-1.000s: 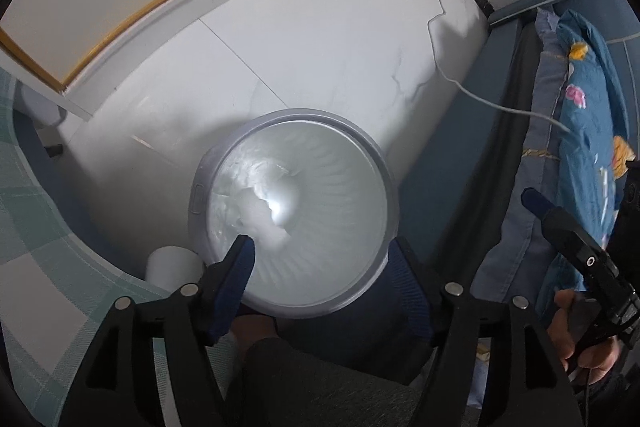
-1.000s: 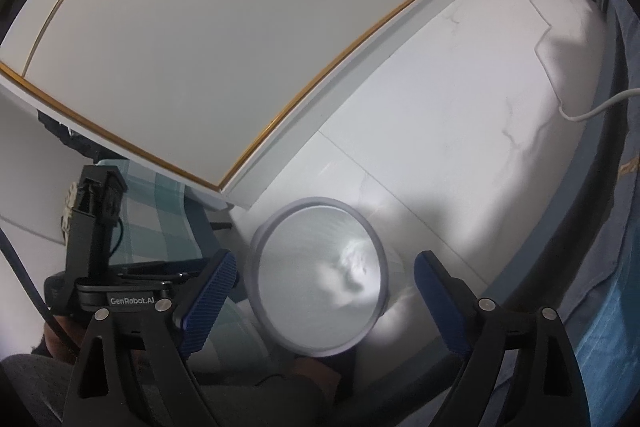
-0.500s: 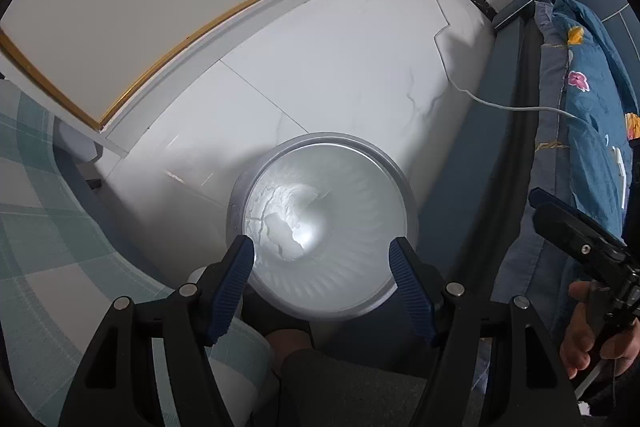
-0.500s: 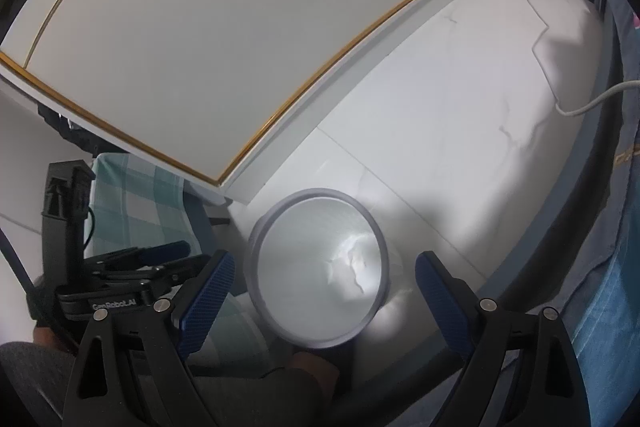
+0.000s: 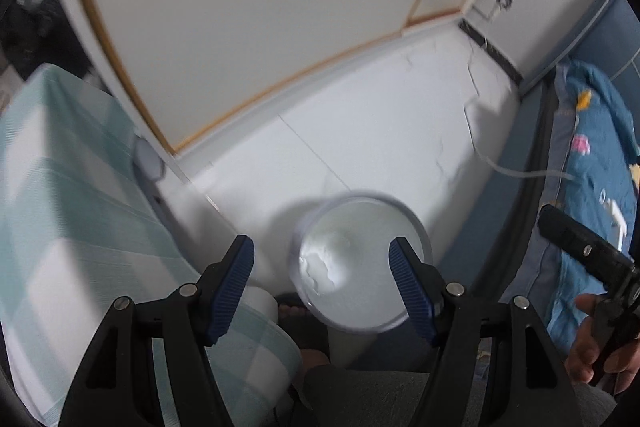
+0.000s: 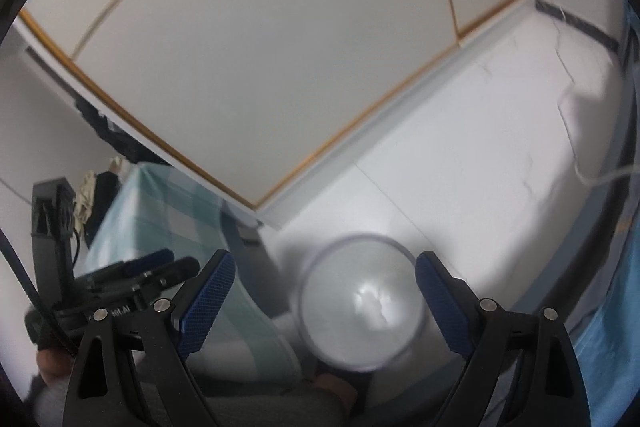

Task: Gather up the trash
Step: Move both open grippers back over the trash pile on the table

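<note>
Round white trash bin [image 5: 362,263] stands on the pale tiled floor [image 5: 380,131], seen from above in both wrist views. Rim is a light grey ring; inner wall looks ribbed, though motion blur softens it. At the bottom lies crumpled white trash [image 5: 322,267], bright where light hits it; the right wrist view shows the same wad [image 6: 374,303] low in the bin [image 6: 360,303]. Cannot tell how many pieces or what material.

Left gripper [image 5: 322,281]: both blue-padded fingers spread wide, nothing between them. It hangs above the bin, whose mouth shows between and beyond the tips; no contact.

Right gripper [image 6: 324,301]: fingers likewise wide apart, empty, framing the bin from above. The right gripper body also shows at the right edge of the left wrist view, held by a hand [image 5: 592,343].

Left of the bin: a surface draped in a pale green-and-white checked cloth [image 5: 80,227], its near edge just beside the bin. A small white cylindrical object [image 5: 262,301] sits between cloth and bin; its identity is unclear.

Right side: bed with blue patterned bedding [image 5: 592,163], well apart from the bin. A white cable [image 5: 520,171] runs across the floor from a wall socket [image 5: 503,1] at the far right toward the bed.

Far side: white wardrobe panels with gold trim [image 6: 280,67].

Near edge, under the bin: a bare foot [image 5: 294,311] in a dark sandal, partly hidden.
</note>
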`<state>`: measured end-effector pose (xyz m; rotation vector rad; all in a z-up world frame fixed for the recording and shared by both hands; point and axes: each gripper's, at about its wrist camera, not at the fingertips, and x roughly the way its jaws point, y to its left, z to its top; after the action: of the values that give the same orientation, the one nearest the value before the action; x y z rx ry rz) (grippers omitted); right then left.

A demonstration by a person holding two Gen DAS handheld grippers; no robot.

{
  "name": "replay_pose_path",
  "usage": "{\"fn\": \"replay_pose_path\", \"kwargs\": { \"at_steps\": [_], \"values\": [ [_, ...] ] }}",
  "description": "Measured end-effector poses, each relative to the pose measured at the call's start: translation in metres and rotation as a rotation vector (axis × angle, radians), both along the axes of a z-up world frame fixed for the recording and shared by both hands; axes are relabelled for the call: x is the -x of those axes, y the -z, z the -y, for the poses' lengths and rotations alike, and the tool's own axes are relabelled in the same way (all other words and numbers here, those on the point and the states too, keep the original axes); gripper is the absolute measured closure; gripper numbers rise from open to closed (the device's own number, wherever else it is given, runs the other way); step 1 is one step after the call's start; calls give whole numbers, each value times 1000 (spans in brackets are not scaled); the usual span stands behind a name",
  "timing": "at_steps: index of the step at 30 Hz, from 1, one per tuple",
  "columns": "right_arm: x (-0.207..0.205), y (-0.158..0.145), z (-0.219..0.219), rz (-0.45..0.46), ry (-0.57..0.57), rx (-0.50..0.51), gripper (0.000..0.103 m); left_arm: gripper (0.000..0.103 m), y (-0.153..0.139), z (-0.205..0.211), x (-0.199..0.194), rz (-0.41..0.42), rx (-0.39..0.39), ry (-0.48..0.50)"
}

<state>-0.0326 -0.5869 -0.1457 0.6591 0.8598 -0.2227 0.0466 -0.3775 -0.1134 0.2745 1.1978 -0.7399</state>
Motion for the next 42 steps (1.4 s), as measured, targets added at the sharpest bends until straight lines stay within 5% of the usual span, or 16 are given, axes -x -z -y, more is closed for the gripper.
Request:
{"fn": "replay_pose_path", "kwargs": {
  "at_steps": [14,20,34,42],
  "values": [
    [-3,-139,-99,284,-153,294,8,36,-94,-101,-2,227,189,-228],
    [-8,-172,-151,378,-254,297,8,36,-126,-160,1,332,229,-343],
    [-50,-180,-276,432,-511,276,8,36,-155,-277,6,490,236,-551],
    [-69,-170,-337,428,-654,280,8,36,-130,-338,-5,449,217,-669]
  ]
}}
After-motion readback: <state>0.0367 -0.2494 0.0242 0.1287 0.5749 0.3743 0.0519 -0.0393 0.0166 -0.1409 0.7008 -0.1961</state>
